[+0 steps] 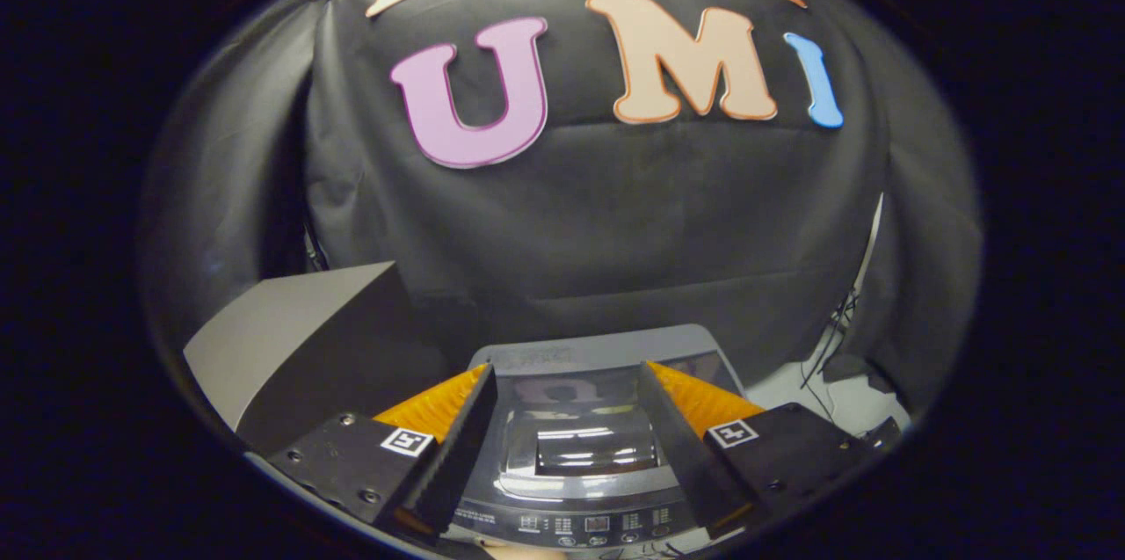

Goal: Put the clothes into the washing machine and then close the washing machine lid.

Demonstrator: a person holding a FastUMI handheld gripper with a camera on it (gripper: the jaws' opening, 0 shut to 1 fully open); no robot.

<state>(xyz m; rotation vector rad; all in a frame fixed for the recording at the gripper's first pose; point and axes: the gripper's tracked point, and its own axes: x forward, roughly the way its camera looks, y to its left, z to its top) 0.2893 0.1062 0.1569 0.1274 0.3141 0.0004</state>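
The grey top-loading washing machine (580, 454) sits below and just ahead of my fingers. Its glass lid (584, 441) lies flat and shut, reflecting the booth lights. A control panel (584, 527) with buttons runs along the machine's near edge. My gripper (567, 384) hovers above the lid, open, with nothing between its fingers. The lid shows in the gap between the two fingers. No clothes are visible.
A grey box-like surface (299, 340) stands beside the machine on the left. Black cloth hangs as the wall behind. To the right of the machine are a pale floor (795, 384) and some cables (835, 323).
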